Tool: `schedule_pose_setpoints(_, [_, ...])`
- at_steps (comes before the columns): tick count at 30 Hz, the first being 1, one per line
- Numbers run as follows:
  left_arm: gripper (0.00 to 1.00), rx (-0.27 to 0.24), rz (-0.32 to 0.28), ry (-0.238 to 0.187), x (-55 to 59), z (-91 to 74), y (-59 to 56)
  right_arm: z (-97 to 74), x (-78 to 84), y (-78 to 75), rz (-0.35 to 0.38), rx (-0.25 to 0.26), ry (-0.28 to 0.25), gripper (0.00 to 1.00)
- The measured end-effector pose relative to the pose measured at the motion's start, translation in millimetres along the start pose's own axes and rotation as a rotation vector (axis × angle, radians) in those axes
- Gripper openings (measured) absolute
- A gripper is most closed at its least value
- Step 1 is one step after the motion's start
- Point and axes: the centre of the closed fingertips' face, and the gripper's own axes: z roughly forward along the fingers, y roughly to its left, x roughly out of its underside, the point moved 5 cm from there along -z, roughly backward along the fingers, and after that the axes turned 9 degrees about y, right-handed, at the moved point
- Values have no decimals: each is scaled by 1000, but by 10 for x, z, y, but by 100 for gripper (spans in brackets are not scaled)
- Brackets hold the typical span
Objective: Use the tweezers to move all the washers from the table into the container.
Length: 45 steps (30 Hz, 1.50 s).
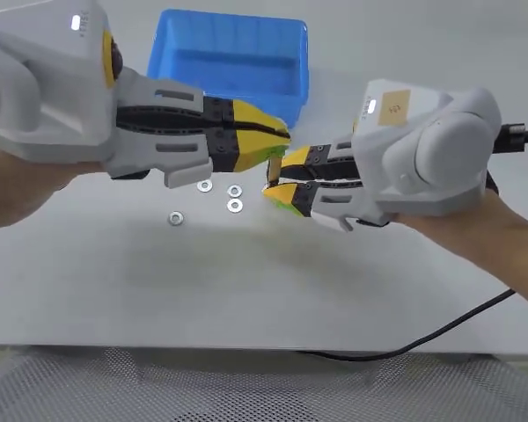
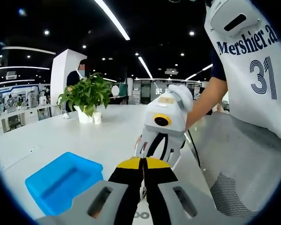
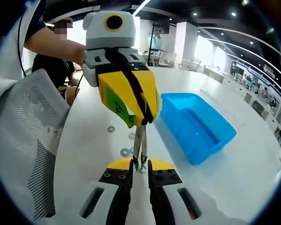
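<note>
The left gripper (image 1: 282, 139) and the right gripper (image 1: 277, 178) meet nose to nose just in front of the blue container (image 1: 222, 77), with the tweezers (image 3: 140, 143) strung between them. In the right gripper view the left jaws are pressed together on the tweezers' upper end. The right jaws stand narrowly apart on either side of the lower end, and I cannot tell whether they actually squeeze it.

Four washers (image 1: 235, 206) lie loose on the table (image 1: 246, 281), on the near side of the container and a little to its left. None can be seen inside the container, so the task looks barely begun.

The main risk is the shared hold. If one gripper lets go before the other has a firm pinch, the tweezers could drop or swing out of line and would then need fishing off the table. A skewed grip could also leave the tips pointing off to one side, making a flat washer hard to catch.

The washers themselves are thin and lie flat, so a tip coming down on one edge would likely flick it away from the container or towards the table's edge. Too hard a squeeze may cross the tweezers' arms and spit the washer out partway to the container.
</note>
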Motion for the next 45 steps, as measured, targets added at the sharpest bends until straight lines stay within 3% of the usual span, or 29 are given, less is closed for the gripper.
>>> schedule_pose_setpoints(7, [4,3,-12,-17,25,-2,4,42,26,-9,5,-26,14,14])
schedule_pose_setpoints(17, [4,7,-27,-20,5,7,-31,55,13,18,-49,-93,12,11])
schedule_pose_setpoints(28, [4,4,-22,-5,1,-17,-34,46,-5,14,-67,-82,20,9])
schedule_pose_setpoints(38, [4,-7,8,-19,-196,-158,-31,-96,-194,-2,-93,-50,1,10])
schedule_pose_setpoints(45, [4,-41,51,-33,-387,-296,55,-230,-380,-131,-131,2,-21,10])
